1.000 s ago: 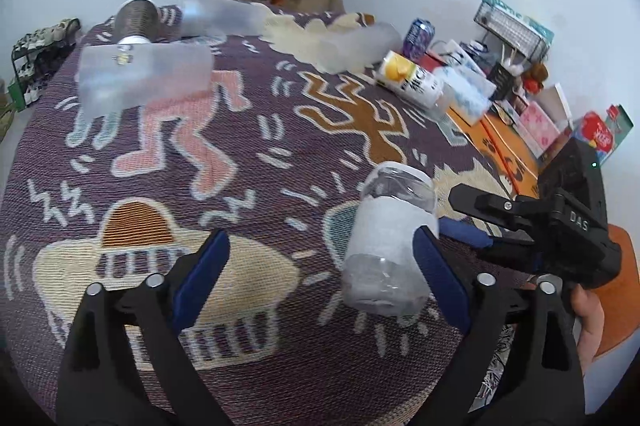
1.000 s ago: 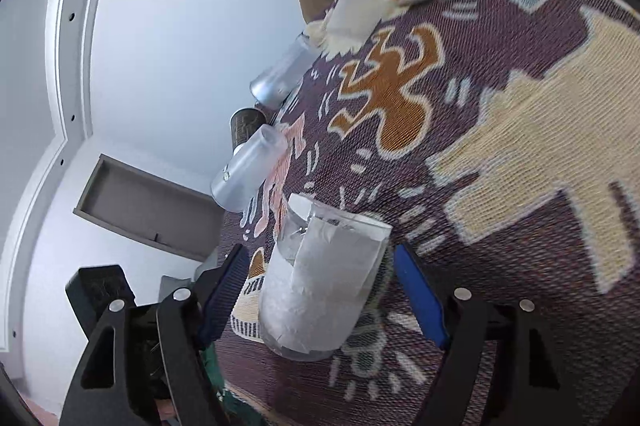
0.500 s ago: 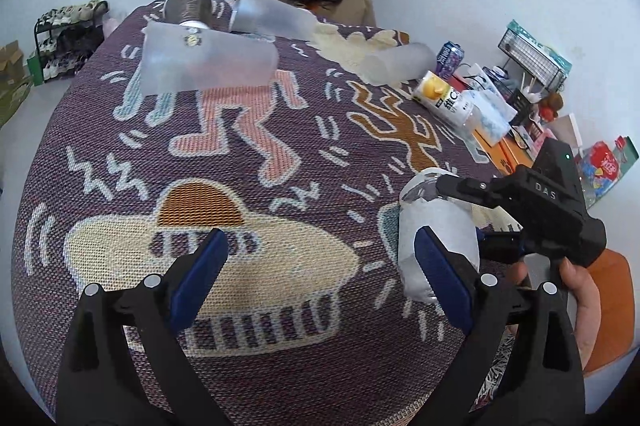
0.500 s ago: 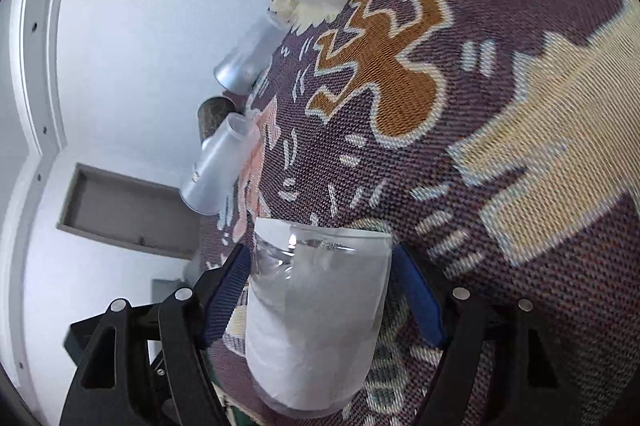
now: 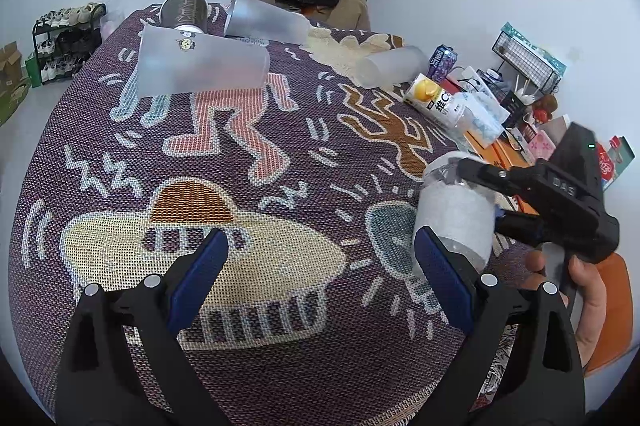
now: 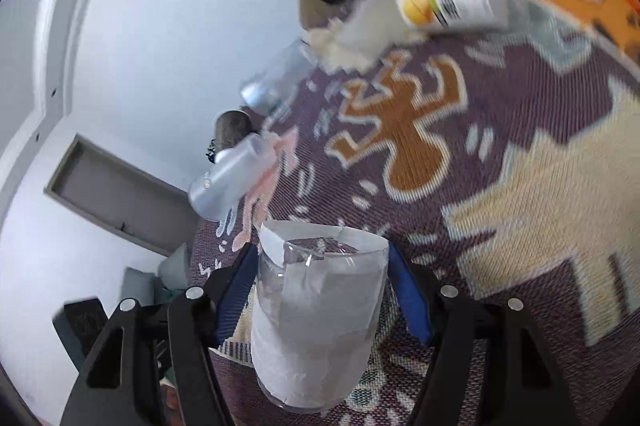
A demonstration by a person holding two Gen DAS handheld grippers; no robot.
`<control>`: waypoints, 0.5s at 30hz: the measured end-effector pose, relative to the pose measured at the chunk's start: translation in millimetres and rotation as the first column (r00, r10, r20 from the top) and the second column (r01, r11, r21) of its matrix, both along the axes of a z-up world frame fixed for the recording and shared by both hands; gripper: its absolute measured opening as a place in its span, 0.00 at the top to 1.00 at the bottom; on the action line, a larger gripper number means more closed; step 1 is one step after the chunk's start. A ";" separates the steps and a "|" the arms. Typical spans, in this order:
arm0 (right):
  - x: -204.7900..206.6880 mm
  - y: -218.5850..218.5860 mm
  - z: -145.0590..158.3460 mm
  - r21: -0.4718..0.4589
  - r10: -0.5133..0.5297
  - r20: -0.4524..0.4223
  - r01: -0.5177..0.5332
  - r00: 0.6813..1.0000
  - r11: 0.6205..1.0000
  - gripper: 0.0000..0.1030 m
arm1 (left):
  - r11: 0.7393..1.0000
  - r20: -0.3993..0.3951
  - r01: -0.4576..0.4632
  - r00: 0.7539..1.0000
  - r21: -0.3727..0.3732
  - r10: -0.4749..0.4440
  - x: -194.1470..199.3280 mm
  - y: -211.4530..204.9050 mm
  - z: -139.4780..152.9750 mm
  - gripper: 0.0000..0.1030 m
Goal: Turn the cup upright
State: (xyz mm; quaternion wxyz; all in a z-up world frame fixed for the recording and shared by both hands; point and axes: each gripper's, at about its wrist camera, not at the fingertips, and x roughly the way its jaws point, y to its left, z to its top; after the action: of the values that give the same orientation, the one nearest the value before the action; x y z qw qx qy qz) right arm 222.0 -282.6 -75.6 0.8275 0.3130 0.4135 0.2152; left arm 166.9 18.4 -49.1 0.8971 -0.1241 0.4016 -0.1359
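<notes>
Pinching the clear cup (image 6: pixel 316 318) (a paper label wraps it) between its blue pads, the right gripper (image 6: pixel 320 302) holds it near the right edge of the patterned cloth (image 5: pixel 248 162); the left gripper (image 5: pixel 320 278) hangs spread wide, holding nothing, over the near edge

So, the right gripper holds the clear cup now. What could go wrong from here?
The clear cup is thin plastic between the right gripper pads; squeezing may crush it, or it may slip while turning. The right wrist view is blurred, which suggests fast motion. The open left gripper is close beside the cup, so they could collide.
</notes>
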 end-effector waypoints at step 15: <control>-14.9 55.7 38.1 -0.392 0.057 0.410 0.119 0.910 0.912 0.37 | 0.998 0.025 -0.061 0.998 -0.024 0.061 -16.1 20.7 1.3 0.09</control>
State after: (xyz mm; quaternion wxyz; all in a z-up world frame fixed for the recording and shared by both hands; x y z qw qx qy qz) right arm 207.1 -227.0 -37.5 0.9462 0.0873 0.2600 0.1716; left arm 150.7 39.1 -47.7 0.9044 -0.1450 0.3846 -0.1146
